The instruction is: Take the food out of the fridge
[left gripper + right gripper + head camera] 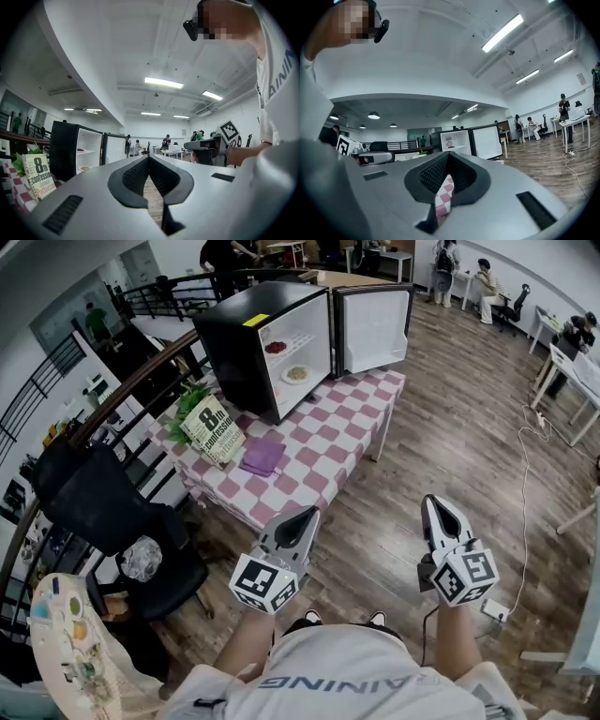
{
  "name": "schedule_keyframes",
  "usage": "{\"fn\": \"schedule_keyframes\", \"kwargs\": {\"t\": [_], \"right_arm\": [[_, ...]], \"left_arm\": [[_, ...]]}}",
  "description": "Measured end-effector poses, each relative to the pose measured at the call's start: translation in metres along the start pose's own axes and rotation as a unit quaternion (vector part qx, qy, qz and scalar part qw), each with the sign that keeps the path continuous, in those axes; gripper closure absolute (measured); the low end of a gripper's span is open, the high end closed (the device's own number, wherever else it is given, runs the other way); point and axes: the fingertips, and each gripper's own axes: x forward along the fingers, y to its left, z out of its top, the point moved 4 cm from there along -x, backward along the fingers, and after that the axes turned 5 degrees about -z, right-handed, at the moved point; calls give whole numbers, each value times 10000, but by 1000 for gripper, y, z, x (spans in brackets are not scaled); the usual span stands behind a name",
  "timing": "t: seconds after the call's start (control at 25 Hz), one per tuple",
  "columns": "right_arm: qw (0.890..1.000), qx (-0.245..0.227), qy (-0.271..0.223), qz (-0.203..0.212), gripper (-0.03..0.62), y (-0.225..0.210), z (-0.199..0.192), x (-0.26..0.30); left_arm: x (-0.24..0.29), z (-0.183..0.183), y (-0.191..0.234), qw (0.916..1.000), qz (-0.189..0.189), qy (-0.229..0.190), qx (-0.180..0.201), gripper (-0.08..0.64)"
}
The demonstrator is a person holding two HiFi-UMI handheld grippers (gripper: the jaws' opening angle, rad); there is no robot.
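Note:
A black mini fridge (262, 334) stands on a table with a pink checked cloth (319, 442), its door (373, 329) swung open. Inside, a plate of dark red food (276, 347) sits on the upper shelf and a plate of pale food (296, 374) on the lower one. My left gripper (307, 514) and right gripper (437, 502) are held level over the wooden floor, well short of the table, both shut with nothing in them. The fridge (77, 150) shows far off to the left in the left gripper view, and the fridge (457, 139) lies straight ahead in the right gripper view.
On the table stand a book (214, 430), a green plant (192, 401) and a purple cloth (262, 456). A black office chair (103, 512) and a curved railing (122, 395) are at the left. A cable and power strip (497, 610) lie on the floor at the right. People sit at desks far back.

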Motion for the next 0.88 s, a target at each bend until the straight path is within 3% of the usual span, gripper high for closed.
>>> {"fn": "schedule_keyframes", "kwargs": {"t": [0.4,0.6,0.88], "right_arm": [[9994,154,293,28,572,43,-23,39],[9994,196,285,-71,572,35,-17,69],[9989,302,277,248,572,1,-20,136]], "left_arm": [[-27,-19,56,9996,-149,72,-215,554],[-18,-19,79,9994,-139,77,-305,554],[31,-25,117,9993,129,159,-313,554]]}}
